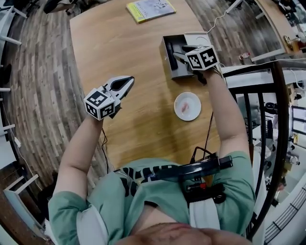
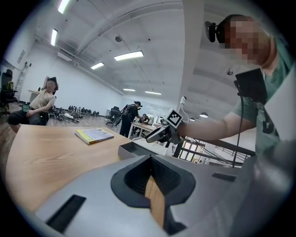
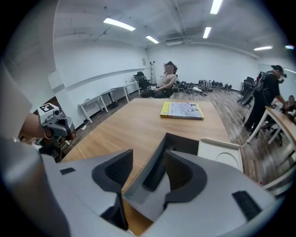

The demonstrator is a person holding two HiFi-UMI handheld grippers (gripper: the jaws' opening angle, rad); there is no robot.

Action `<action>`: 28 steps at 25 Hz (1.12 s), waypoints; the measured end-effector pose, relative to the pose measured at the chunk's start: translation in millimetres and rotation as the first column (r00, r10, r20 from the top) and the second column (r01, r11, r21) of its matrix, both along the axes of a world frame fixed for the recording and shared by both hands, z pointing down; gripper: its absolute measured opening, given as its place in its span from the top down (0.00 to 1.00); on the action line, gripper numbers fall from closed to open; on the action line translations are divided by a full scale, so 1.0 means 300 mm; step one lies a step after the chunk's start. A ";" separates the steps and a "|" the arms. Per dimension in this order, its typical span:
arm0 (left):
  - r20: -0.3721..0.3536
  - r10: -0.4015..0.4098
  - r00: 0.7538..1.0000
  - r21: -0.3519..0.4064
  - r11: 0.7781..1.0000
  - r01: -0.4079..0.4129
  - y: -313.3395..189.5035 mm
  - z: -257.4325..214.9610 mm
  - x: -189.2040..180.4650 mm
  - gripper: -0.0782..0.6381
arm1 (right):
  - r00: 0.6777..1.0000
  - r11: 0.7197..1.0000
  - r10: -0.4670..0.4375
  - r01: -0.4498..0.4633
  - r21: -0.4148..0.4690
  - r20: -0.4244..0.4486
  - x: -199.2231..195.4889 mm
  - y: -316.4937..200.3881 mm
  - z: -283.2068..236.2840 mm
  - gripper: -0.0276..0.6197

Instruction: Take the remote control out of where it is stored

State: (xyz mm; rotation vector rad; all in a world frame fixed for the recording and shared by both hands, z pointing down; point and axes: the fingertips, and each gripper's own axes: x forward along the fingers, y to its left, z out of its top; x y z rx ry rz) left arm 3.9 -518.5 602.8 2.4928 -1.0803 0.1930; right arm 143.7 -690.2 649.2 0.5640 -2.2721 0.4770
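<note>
Step in hand: we judge it to be the reach into the grey open-topped rectangular box (image 1: 179, 73) for the remote; nothing is lifted yet.
Task's thing: the slim black remote control (image 1: 172, 53) lies flat inside the box, along its left side.
Right gripper: the right gripper (image 3: 148, 161) is spread wide and pinches nothing. One wall of the box runs up between its jaws, so one jaw is over the inside and the other over the outside.
Left gripper: the left gripper (image 1: 125, 82) hovers well to the left of the box, with its jaws pressed together on nothing.
How to do it well: we should bring both right jaws inside the wall and set them across the remote's narrow width near its middle. We close only once both pads are low beside it, then lift straight up clear of the rim.
Risk: closing now would catch the box wall, not the remote. The box looks light and may drag, so the left gripper could steady its left wall.
Unclear: in the right gripper view the box's inside is dark, and we cannot pick out the remote there.
Counts: one box, one remote, two grippers. There is one white lid-like tray (image 1: 198, 37) touching the box's right side and one small white round dish (image 1: 187, 106) nearer us than the box. One yellow booklet (image 1: 150, 9) lies beyond the box, all on one wooden table (image 1: 119, 43).
</note>
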 end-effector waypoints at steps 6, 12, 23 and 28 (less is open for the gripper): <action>0.000 0.017 1.000 -0.011 1.000 -0.017 -0.026 0.083 0.006 0.90 | 0.997 0.999 -0.027 0.025 -0.028 -0.069 -0.017 -0.015 0.160 0.63; 0.007 0.039 0.999 -0.030 0.999 -0.039 -0.038 0.155 0.020 0.90 | 0.990 0.998 -0.055 0.051 -0.037 -0.132 -0.015 -0.035 0.267 0.63; -0.002 0.055 0.998 -0.052 0.997 -0.055 -0.046 0.219 0.035 0.90 | 0.954 0.997 -0.066 0.072 0.007 -0.293 -0.020 -0.069 0.370 0.63; -0.003 0.051 0.999 -0.052 0.997 -0.051 -0.047 0.224 0.026 0.90 | 0.940 0.997 -0.041 0.019 -0.071 -0.339 -0.013 -0.075 0.402 0.63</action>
